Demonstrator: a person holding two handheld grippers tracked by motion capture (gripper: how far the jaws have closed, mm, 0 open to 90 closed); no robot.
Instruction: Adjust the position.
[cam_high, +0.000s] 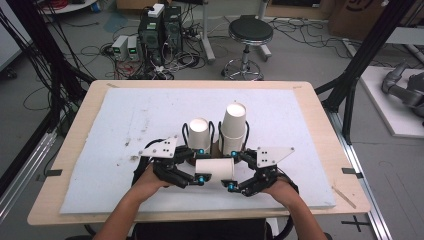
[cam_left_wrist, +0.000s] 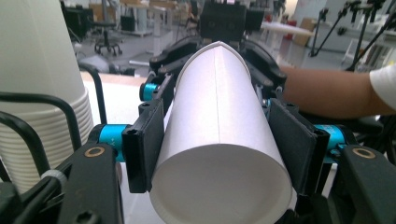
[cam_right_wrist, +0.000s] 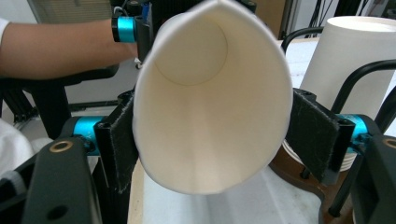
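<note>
— Your hands sit nearest, at the table's (cam_high: 75, 150) front edge; what lies between them?

— One paper cup (cam_high: 215, 169) on its side, long axis running hand to hand. Your left gripper (cam_left_wrist: 219, 149) has its jaws clamped on the base end; your right gripper (cam_right_wrist: 210, 140) flanks the squashed mouth, jaws wide, whether touching I cannot tell.

— Room beyond?

— Two upright cup stacks (cam_high: 234, 127) just behind, so draw apart sideways.

overhead view; gripper views face across paper cup (cam_left_wrist: 219, 140).

two cup stacks (cam_high: 219, 131) just behind the tongs block the far side, white mat (cam_high: 125, 120) left and right lies open
</note>
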